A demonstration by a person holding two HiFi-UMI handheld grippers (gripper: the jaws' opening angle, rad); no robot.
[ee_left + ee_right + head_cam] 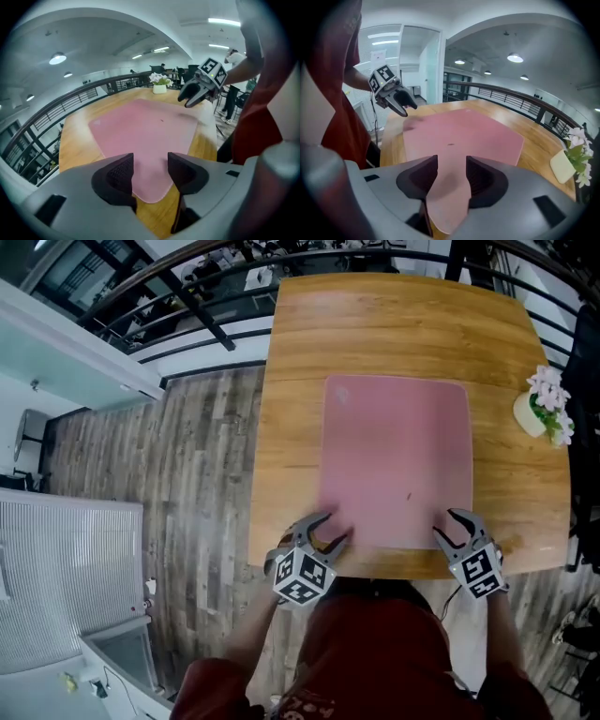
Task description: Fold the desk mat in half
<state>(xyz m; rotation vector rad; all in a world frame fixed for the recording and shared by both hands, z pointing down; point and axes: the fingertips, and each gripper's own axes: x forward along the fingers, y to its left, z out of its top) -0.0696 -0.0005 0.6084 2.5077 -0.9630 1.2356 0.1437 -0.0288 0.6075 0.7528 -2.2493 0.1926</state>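
Observation:
A pink desk mat (394, 460) lies flat on the wooden table (291, 381), its long side running away from me. My left gripper (337, 526) is at the mat's near left corner, jaws apart. In the left gripper view that rounded corner (150, 190) shows in the gap between the left gripper's (150, 161) jaws, untouched. My right gripper (444, 522) hovers at the near right corner, also open. In the right gripper view the mat's corner (447, 206) runs between the right gripper's (452, 164) jaws without being pinched.
A small pot of pale flowers (544, 409) stands on the table's right edge, beside the mat's far right corner. The table's near edge is right under both grippers. Wooden floor (187, 474) and a railing lie to the left.

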